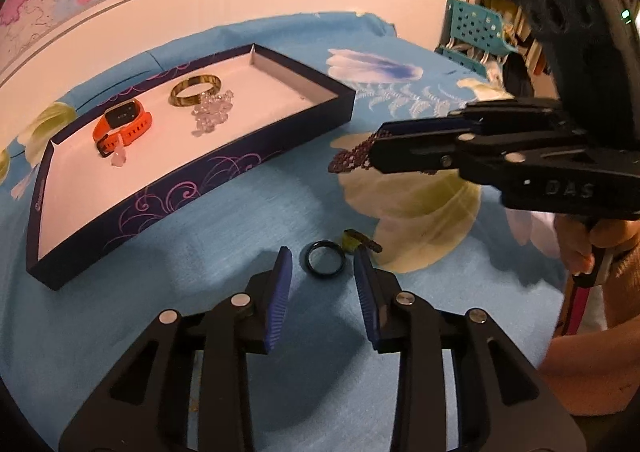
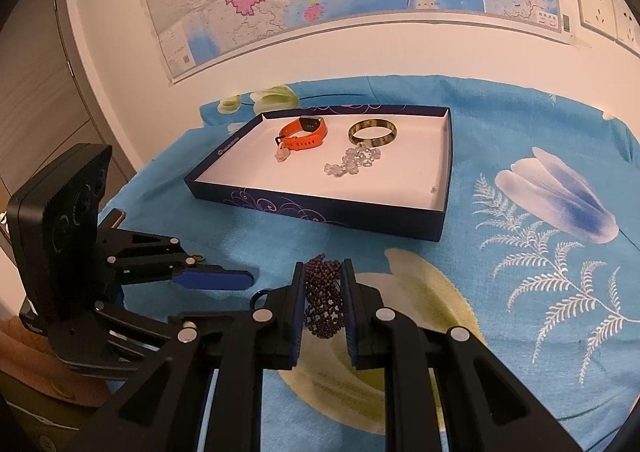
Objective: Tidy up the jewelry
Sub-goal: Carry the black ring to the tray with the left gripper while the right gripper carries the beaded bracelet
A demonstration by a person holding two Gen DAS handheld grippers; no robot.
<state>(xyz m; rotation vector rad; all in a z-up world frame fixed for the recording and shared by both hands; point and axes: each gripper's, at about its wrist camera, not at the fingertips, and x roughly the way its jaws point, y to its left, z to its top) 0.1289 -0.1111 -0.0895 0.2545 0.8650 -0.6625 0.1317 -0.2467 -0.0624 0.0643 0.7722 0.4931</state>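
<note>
Currently the right gripper is clamped on a dark purple beaded bracelet, held above the blue floral cloth, near the front wall of the shallow navy cardboard box with white lining. From the left wrist view the bracelet sticks out past the fingertips toward the box; its long axis runs along the fingers. Left gripper is spread open, low over a small dark ring lying flat on the cloth. In the box: orange smartwatch, amber-green bangle, clear crystal bead string.
</note>
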